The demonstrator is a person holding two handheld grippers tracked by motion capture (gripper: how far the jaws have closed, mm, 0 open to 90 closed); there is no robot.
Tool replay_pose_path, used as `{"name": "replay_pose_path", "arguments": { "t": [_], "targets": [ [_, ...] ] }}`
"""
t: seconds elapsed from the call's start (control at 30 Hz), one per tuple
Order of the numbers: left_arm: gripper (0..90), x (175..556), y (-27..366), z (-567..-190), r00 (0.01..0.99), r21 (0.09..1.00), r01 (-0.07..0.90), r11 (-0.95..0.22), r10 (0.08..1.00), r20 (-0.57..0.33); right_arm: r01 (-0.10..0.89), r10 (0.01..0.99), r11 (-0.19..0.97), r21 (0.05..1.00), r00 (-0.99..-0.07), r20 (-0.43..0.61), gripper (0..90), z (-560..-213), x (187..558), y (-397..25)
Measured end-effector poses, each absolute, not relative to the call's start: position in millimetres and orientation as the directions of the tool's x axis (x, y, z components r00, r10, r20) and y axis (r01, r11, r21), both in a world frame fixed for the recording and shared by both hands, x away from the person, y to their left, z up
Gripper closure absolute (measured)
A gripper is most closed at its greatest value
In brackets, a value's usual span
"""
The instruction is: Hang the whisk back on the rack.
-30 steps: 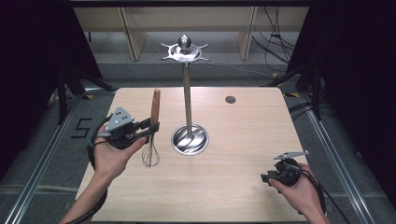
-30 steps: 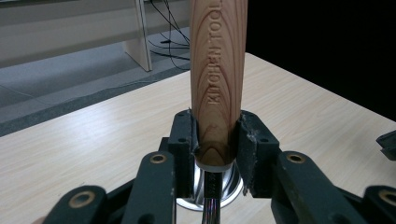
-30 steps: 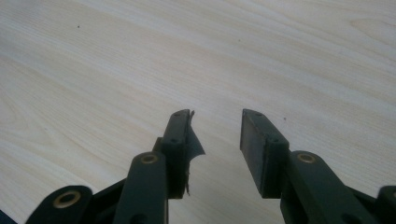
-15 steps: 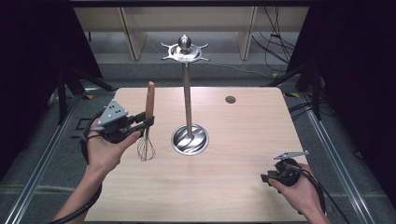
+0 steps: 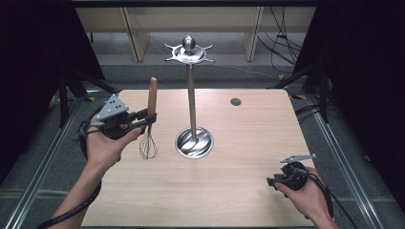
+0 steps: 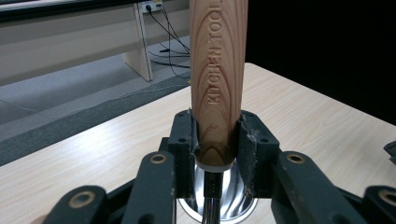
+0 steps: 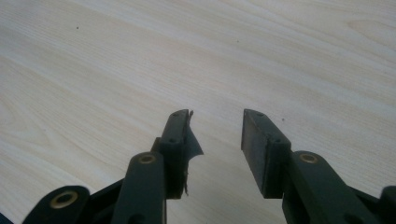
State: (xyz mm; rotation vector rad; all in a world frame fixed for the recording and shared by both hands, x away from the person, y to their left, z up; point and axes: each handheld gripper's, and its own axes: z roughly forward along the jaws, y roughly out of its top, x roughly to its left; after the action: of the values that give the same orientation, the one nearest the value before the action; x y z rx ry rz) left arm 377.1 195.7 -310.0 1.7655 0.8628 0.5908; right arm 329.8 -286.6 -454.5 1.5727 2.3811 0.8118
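Hanging upright above the table's [image 5: 229,191] left side, the whisk [image 5: 149,125] is clenched at its wooden handle by the left gripper [image 5: 143,117], beside the hook stand [image 5: 191,102]. The right gripper [image 7: 215,140] is held released, empty, low over bare wood. Slippage or a wire-loop snag on the stand is judged possible, caused by the smooth tapered handle.

A lab recording setup, this: a bare wooden tabletop [image 5: 229,191] ringed by black curtains [image 5: 38,43], metal floor rails [image 5: 43,162], loose cables [image 5: 282,43] trailing across grey carpet [image 5: 143,71] behind.

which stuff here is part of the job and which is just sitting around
In the job:
left tongs, shut on the whisk
whisk, wooden handle up
utensil stand, hooks at its top

Lying about:
right tongs, open, low over the table
round hole cover
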Motion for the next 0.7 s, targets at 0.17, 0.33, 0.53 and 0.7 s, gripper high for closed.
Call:
{"name": "replay_pose_path", "arguments": {
  "t": [0.17,0.33,0.53,0.7],
  "targets": [
    [68.6,380.0,195.7,-303.8,0.623,0.941,0.266,-0.21,0.782,-0.001,0.798,0.892,0.293,0.527,-0.426,0.149,62.4,-454.2,329.8,-286.9],
    [68.6,385.6,195.3,-298.5,0.636,0.945,0.231,-0.229,0.771,0.031,0.798,0.893,0.293,0.527,-0.426,0.148,62.4,-454.1,329.8,-286.9],
    [68.6,387.4,193.0,-292.5,0.641,0.947,0.221,-0.234,0.767,0.04,0.803,0.893,0.303,0.514,-0.428,0.142,62.3,-452.7,329.8,-287.6],
    [68.6,388.9,190.6,-289.1,0.643,0.948,0.218,-0.234,0.765,0.041,0.81,0.895,0.294,0.507,-0.419,0.15,62.2,-452.6,329.0,-286.8]
  ]
}}
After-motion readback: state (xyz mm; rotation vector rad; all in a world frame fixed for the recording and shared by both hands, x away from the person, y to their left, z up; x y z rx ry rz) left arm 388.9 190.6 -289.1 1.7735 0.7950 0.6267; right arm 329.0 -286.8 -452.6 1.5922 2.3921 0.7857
